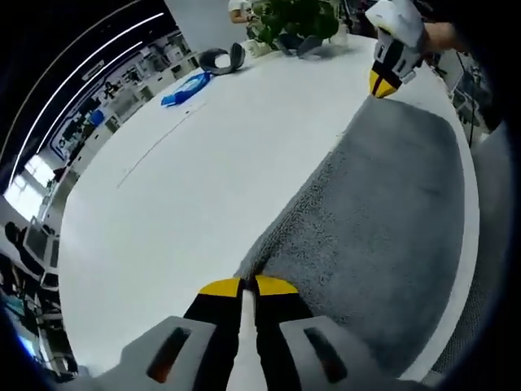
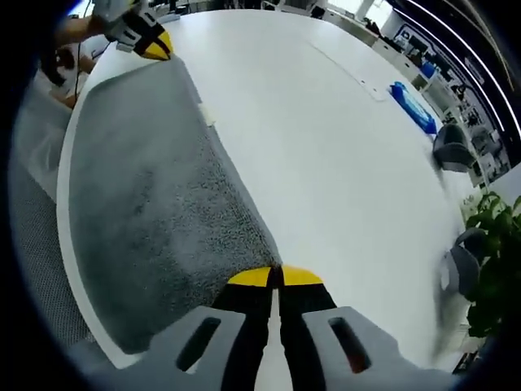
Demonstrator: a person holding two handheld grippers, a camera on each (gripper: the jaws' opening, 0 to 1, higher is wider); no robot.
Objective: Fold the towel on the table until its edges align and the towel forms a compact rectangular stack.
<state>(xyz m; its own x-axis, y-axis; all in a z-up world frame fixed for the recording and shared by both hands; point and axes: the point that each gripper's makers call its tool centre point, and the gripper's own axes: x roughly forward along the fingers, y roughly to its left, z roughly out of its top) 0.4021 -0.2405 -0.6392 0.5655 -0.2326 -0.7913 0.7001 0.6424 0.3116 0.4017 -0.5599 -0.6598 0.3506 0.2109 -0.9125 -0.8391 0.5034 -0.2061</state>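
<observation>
Grey towel point(image 1: 383, 220) lies flat along the near edge of the white table point(image 1: 187, 187). Left gripper point(image 1: 248, 285) has its yellow-tipped jaws closed together, pinching one towel corner; right gripper point(image 2: 275, 277) likewise has its jaws pressed together on the opposite corner of the towel point(image 2: 146, 212). Farther across the table sit a blue object point(image 1: 187, 87), grey headphones point(image 1: 221, 59) and a potted plant point(image 1: 297, 20).

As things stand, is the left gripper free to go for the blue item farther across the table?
Probably not: the left gripper looks shut on the grey towel's corner, so it must let go first. The white table toward the blue item lies bare.
</observation>
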